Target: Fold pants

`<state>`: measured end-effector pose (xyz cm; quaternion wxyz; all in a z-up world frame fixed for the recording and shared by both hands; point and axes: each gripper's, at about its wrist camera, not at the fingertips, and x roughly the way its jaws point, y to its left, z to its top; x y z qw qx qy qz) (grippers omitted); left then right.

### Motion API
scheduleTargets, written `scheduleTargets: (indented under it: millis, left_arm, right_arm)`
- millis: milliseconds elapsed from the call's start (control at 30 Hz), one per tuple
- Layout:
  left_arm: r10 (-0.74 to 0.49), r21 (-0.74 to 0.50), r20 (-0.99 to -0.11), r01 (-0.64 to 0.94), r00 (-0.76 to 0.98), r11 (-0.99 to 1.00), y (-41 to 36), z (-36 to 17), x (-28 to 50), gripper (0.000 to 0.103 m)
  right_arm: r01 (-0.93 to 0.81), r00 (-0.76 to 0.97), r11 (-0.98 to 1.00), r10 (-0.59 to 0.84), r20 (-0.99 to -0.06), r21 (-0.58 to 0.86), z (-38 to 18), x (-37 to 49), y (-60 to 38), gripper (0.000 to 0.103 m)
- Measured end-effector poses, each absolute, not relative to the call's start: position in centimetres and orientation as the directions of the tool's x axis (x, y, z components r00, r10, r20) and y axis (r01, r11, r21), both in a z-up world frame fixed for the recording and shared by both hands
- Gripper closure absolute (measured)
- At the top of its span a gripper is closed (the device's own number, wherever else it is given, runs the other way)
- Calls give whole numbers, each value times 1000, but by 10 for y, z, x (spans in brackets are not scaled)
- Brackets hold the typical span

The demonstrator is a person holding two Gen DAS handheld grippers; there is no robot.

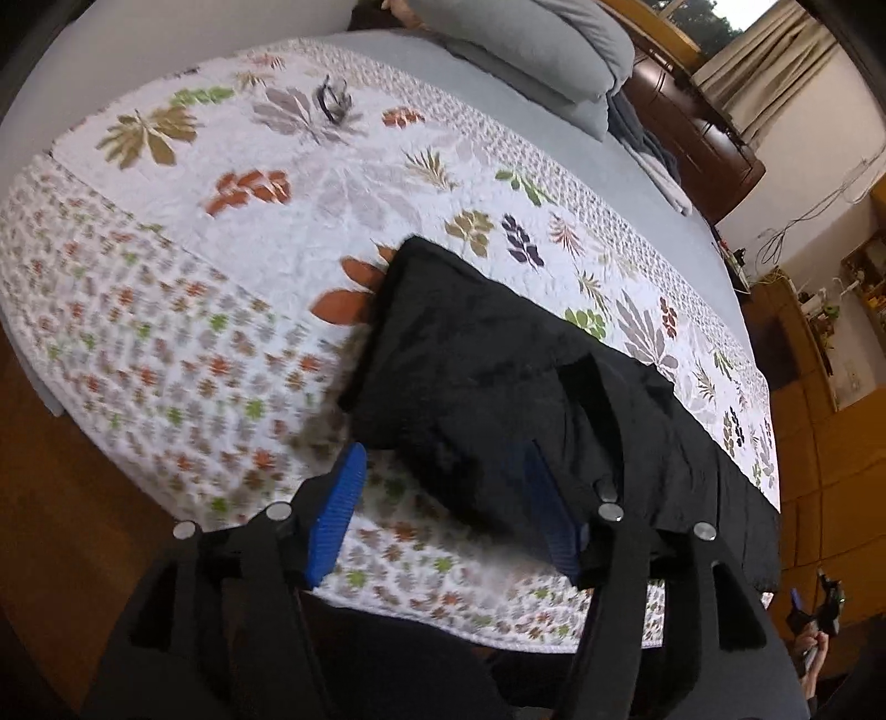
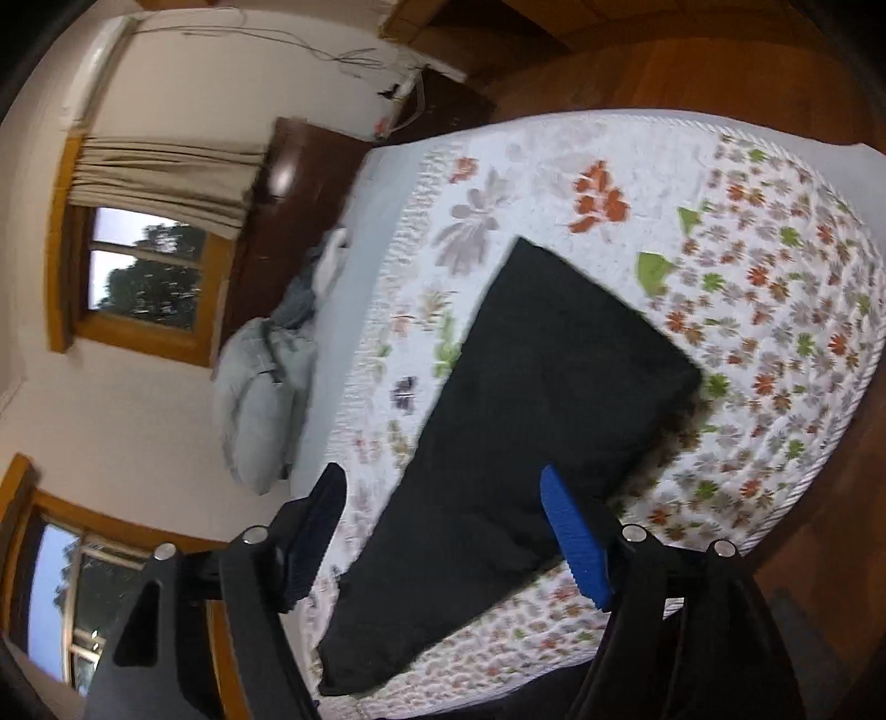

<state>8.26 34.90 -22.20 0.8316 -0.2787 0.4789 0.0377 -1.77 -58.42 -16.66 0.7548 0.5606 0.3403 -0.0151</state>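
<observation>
Black pants [image 1: 498, 354] lie folded into a long band on the floral quilt [image 1: 232, 183] of a bed. In the left wrist view my left gripper [image 1: 443, 459] hovers open over the near end of the band. Its blue pads [image 1: 338, 515] stand apart and press on nothing. In the right wrist view, which is rolled sideways, the pants [image 2: 554, 360] run from the picture's middle down to the quilt's edge. My right gripper [image 2: 443, 482] is open above them, and the fabric shows between its fingers [image 2: 576, 543] without being pinched.
Grey pillows [image 1: 554, 50] and a heap of grey cloth [image 2: 310, 288] lie at the head of the bed by a dark headboard [image 1: 692, 138]. A small dark object [image 1: 332, 102] rests on the far quilt. Wooden floor [image 2: 720, 72] surrounds the bed.
</observation>
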Motion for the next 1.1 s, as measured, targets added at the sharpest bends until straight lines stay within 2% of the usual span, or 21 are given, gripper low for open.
scheduleTargets:
  millis: [67,167,233,433,467,500,533,567,600,700,867,967,1000,1100]
  left_arm:
    - [-228,-453,-815,-342,532,824,346,-229,89,42]
    - [-237,-486,-806,-378,542,788,347,-238,91,30]
    - [-280,-528,-798,-394,534,753,348,-246,92,29]
    - [-260,-503,-820,-425,510,753,349,-259,99,27]
    - [-258,-508,-815,-425,519,749,350,-259,103,29]
    - [-244,-498,-816,-426,524,755,350,-258,108,39]
    - [-232,-487,-819,-422,524,765,349,-258,112,50]
    - [-230,-472,-827,-413,513,779,347,-259,118,73]
    - [-210,-444,-842,-417,498,793,346,-260,123,80]
    - [-145,-385,-861,-439,487,812,344,-263,135,84]
    - [-132,-398,-862,-495,489,773,349,-271,138,86]
    - [-132,-385,-864,-469,485,795,347,-271,134,84]
    - [-131,-381,-865,-465,484,799,347,-271,132,84]
    - [-125,-381,-869,-485,480,787,349,-277,127,84]
  right_arm:
    - [430,763,354,349,-544,830,-173,-19,-586,29]
    - [455,734,371,358,-577,810,-186,-22,-581,29]
    - [468,710,385,372,-598,795,-197,-27,-573,29]
    - [509,684,362,380,-622,781,-225,-34,-561,29]
    - [512,687,357,376,-622,781,-226,-34,-561,29]
    - [517,689,355,367,-625,779,-225,-32,-563,29]
    - [521,690,356,360,-628,776,-225,-30,-564,29]
    - [528,691,354,350,-633,772,-224,-26,-567,29]
    - [534,691,352,341,-637,768,-223,-24,-571,29]
    - [554,690,349,315,-651,756,-223,-15,-582,29]
    - [576,681,331,310,-663,747,-227,-4,-593,30]
    - [551,691,348,319,-649,758,-223,0,-596,49]
    - [549,680,377,318,-661,746,-221,5,-596,60]
    - [548,661,419,313,-682,724,-218,14,-597,82]
